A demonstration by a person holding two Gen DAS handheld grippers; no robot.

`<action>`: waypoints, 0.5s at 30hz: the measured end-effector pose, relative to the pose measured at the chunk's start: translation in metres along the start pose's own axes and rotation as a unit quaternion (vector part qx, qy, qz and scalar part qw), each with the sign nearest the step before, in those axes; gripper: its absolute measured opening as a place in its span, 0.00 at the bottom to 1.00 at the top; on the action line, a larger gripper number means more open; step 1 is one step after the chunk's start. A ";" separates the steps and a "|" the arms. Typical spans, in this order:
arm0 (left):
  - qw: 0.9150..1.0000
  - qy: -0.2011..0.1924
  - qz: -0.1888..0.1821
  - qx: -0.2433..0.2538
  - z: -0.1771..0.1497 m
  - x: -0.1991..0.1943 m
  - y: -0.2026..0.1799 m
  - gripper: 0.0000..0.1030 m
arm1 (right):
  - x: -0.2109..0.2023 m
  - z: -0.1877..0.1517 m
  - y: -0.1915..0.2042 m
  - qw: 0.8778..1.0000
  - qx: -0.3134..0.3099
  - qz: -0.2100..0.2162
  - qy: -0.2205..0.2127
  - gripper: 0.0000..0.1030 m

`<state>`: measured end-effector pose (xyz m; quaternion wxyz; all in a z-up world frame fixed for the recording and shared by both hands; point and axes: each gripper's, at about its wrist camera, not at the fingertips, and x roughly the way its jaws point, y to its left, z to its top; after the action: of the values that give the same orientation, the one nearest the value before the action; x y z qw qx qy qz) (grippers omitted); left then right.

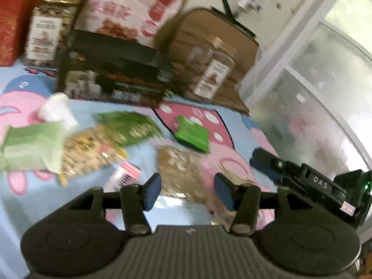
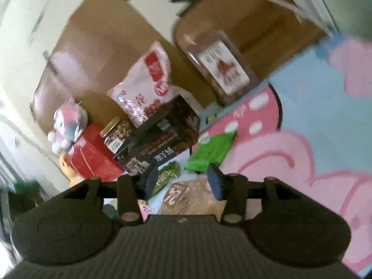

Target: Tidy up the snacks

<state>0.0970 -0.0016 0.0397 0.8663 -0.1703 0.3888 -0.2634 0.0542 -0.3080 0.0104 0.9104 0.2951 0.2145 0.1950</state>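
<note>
My left claw (image 1: 187, 191) hangs over the cartoon-print cloth (image 1: 232, 125) with its blue pads apart and nothing pinched between them. No earlier view is there to compare, so I speak only of this moment. Straight ahead at twelve o'clock, just beyond the pads, lies the tan oat-coloured packet (image 1: 179, 169); whether the tips touch it I cannot tell through the blur. At one o'clock, a little farther, lies the bright green packet (image 1: 193, 134). At eleven o'clock sits the dark green packet (image 1: 130, 127), overlapping the yellow packet (image 1: 93, 151), and at ten o'clock the pale green packet (image 1: 30, 148) with a white cup (image 1: 55, 110) just behind it. A small pink packet (image 1: 125, 174) lies just beside my left pad. Farther off, at twelve, stands the black box (image 1: 114, 76), with the pink-and-white bag (image 1: 125, 11) behind it, a gold-lidded jar (image 1: 51, 28) at eleven and a second jar (image 1: 209, 69) at one.

My right claw (image 2: 183, 181) is rolled to a slant, pads likewise apart and empty. The tan packet lies just under and between its fingers at twelve o'clock, the bright green one just beyond the right pad at one, the dark green one by the left pad.

From my left camera the right claw's tip shows at three o'clock.
</note>
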 end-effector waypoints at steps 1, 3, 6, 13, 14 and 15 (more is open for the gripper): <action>1.000 0.009 -0.005 0.002 -0.003 0.003 -0.003 0.50 | 0.000 0.000 -0.001 1.000 -0.012 -0.004 -0.006 0.50; 0.999 0.030 -0.019 0.002 -0.010 0.010 -0.009 0.50 | -0.003 0.000 -0.010 0.999 -0.022 -0.022 -0.011 0.52; 0.998 0.054 -0.038 0.007 -0.020 0.017 -0.015 0.50 | -0.010 -0.002 -0.033 0.999 -0.001 -0.038 -0.008 0.52; 0.997 0.061 -0.038 0.009 -0.018 0.031 -0.018 0.50 | -0.035 -0.015 -0.045 0.999 0.022 -0.037 0.011 0.53; 0.997 0.063 -0.041 0.012 -0.017 0.033 -0.020 0.50 | -0.037 -0.018 -0.041 0.999 0.011 -0.037 0.013 0.53; 0.997 0.067 -0.043 0.015 -0.016 0.037 -0.022 0.50 | -0.038 -0.021 -0.036 0.999 -0.003 -0.037 0.015 0.53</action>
<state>0.0984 -0.0427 0.0189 0.8290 -0.1555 0.4338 -0.3168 0.0202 -0.3436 -0.0167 0.9145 0.2817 0.2382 0.1663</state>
